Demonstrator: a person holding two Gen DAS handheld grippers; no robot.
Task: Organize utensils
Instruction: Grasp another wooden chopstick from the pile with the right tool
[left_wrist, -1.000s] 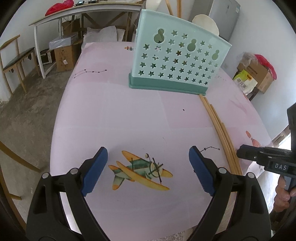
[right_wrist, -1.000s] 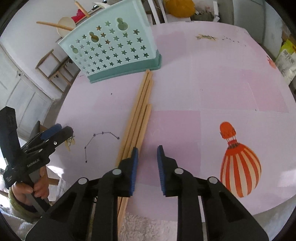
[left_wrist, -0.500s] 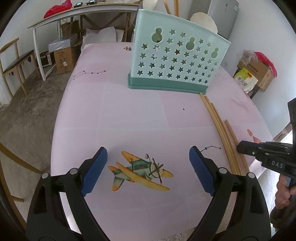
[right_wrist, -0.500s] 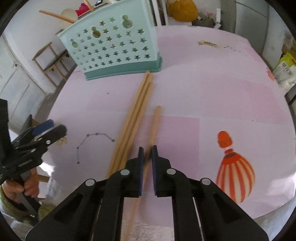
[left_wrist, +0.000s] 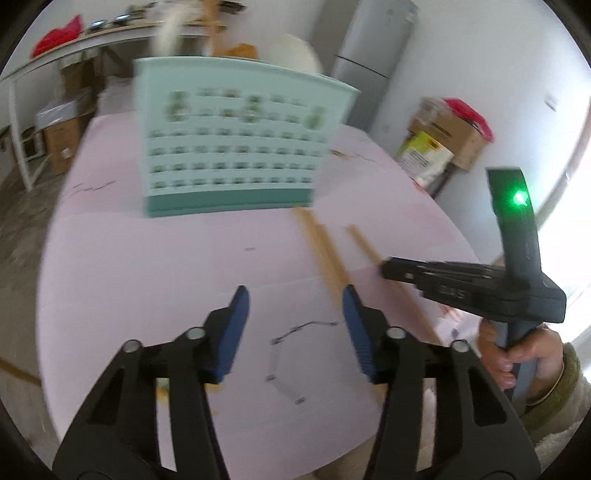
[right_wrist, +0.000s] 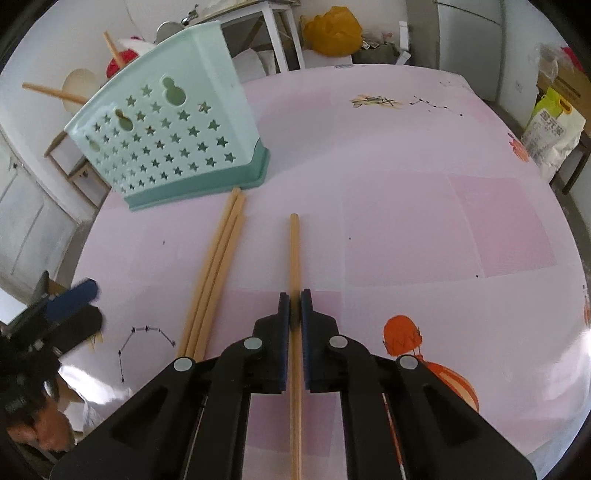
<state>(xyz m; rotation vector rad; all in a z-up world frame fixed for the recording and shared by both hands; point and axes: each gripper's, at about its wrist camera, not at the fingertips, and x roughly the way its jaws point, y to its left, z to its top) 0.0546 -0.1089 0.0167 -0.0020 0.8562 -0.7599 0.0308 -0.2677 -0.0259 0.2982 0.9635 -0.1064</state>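
The pink table is filling both views, and the mint holder is standing upright toward its far side, its star-punched wall facing us. Three chopsticks are lying bundled together on the cloth, their far tips just beside the holder's base. One chopstick is sitting apart from that bundle, to their right, pointing toward the holder.

The right gripper is clamping that single chopstick, pads pressing on it from both sides, gripping it well back along its length so the far end is sticking out ahead. The left gripper is hanging over bare cloth with its jaws closing, nothing between them, the bundle lying just beside its right finger.

The step in hand is looking like carrying this chopstick up to the holder. To do it well, the right hand is needing to keep the squeeze steady, lift clear of the cloth before swinging, and tip the stick toward upright so the free end is dropping into the holder's open top rather than striking the wall. Which compartment is open, I cannot tell from here. The left should be staying clear of the swing path.
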